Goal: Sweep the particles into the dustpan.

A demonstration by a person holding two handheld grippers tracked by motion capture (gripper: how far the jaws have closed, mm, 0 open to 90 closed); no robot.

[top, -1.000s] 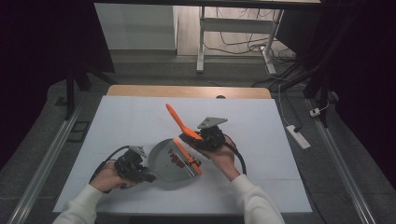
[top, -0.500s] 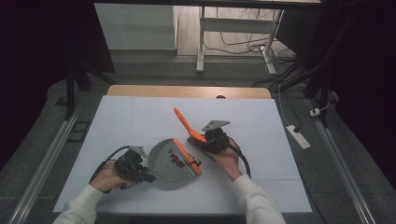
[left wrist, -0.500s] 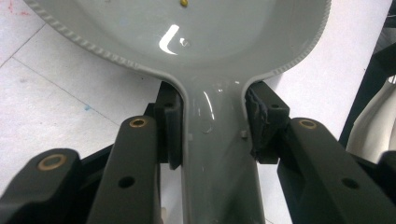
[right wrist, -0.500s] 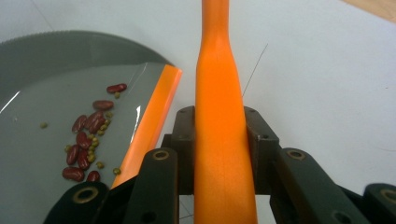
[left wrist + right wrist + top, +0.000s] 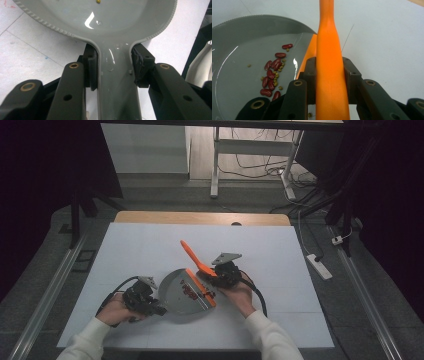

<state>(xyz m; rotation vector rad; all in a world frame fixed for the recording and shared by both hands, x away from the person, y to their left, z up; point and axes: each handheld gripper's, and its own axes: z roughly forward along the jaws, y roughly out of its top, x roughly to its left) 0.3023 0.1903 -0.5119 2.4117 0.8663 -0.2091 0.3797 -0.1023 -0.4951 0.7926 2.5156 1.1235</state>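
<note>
A grey dustpan (image 5: 176,295) lies on the white table, with red beans (image 5: 192,291) and small green ones near its straight edge. My left gripper (image 5: 159,309) is shut on the pan's handle (image 5: 116,75), and both pads (image 5: 91,67) press its sides. My right gripper (image 5: 214,274) is shut on the handle (image 5: 329,62) of an orange sweeping tool (image 5: 192,256). The tool's orange head (image 5: 201,288) rests along the pan's straight edge. In the right gripper view the beans (image 5: 273,75) lie in the pan (image 5: 237,50), left of the handle.
The white table sheet (image 5: 140,250) stretches wide behind and to both sides of the pan. A wooden strip (image 5: 200,217) runs along the table's far edge. A power strip (image 5: 318,266) lies on the floor to the right.
The orange handle has swung slightly and its far tip has dropped, as the right hand shifted a little. The left gripper and the dustpan have stayed put.
</note>
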